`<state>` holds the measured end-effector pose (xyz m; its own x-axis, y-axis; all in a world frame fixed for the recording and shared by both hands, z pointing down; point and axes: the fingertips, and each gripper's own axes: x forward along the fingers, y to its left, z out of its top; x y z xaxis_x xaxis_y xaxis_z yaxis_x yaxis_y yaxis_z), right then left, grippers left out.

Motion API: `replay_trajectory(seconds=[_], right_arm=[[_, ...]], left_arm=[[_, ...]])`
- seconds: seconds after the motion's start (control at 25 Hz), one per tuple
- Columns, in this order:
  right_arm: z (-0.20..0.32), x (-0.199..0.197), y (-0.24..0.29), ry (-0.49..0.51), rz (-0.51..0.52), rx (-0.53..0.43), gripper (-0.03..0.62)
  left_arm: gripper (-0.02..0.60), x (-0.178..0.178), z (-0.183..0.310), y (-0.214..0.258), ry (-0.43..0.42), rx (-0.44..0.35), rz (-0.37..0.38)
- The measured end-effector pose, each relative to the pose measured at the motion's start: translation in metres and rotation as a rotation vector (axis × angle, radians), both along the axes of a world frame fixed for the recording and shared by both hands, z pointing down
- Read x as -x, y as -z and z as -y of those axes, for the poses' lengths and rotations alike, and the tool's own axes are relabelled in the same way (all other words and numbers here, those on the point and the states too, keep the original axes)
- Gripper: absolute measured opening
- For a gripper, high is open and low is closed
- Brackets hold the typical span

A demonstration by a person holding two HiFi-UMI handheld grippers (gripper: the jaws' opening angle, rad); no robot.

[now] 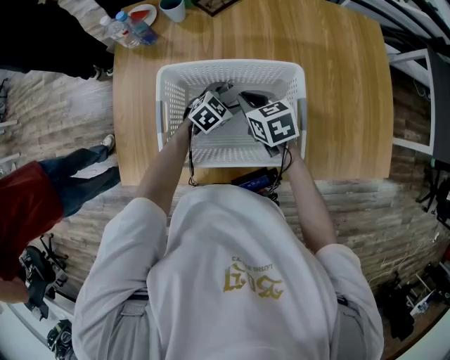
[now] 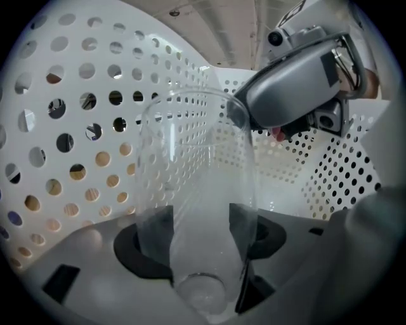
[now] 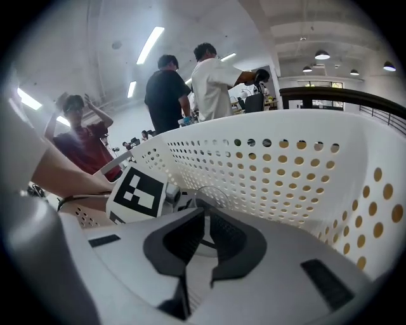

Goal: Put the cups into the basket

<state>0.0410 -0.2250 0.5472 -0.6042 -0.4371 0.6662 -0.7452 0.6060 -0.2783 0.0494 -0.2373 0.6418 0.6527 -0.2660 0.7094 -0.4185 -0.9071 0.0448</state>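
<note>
While it sits inside the white basket (image 1: 232, 67), your left gripper (image 2: 200, 230) pinches a clear cup (image 2: 196, 184). Your right gripper (image 3: 202, 236), also in the basket, has its jaws pressed together.

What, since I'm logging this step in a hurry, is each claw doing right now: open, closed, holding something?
Left claw: closed on a clear cup.
Right claw: closed, nothing seen held in it.

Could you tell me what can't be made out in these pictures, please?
Basket floor, head view: covered by the left hand-held gripper and right hand-held gripper; contents unclear.
Cup, head view: hidden under the left one.
Mug, head view: cut off by the top edge.
</note>
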Motion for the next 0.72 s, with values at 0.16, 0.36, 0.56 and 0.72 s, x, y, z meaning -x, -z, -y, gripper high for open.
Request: replay_trajectory(seconds=[0.16, 0.36, 0.56, 0.72], right_arm=[[-0.007, 0.013, 0.004, 0.048, 0.069, 0.016, 0.110], [-0.004, 0.012, 0.002, 0.105, -0.024, -0.046, 0.109], [-0.002, 0.019, 0.001, 0.169, -0.084, -0.102, 0.109], [-0.002, 0.020, -0.007, 0.213, -0.113, -0.106, 0.083]], left_arm=[[0.295, 0.001, 0.000, -0.001, -0.001, -0.001, 0.003], [0.295, 0.000, 0.000, -0.001, 0.003, 0.000, 0.005], [0.295, -0.001, -0.002, -0.001, -0.020, -0.010, 0.026], [0.295, -0.002, -0.004, -0.002, -0.035, -0.011, 0.037]])
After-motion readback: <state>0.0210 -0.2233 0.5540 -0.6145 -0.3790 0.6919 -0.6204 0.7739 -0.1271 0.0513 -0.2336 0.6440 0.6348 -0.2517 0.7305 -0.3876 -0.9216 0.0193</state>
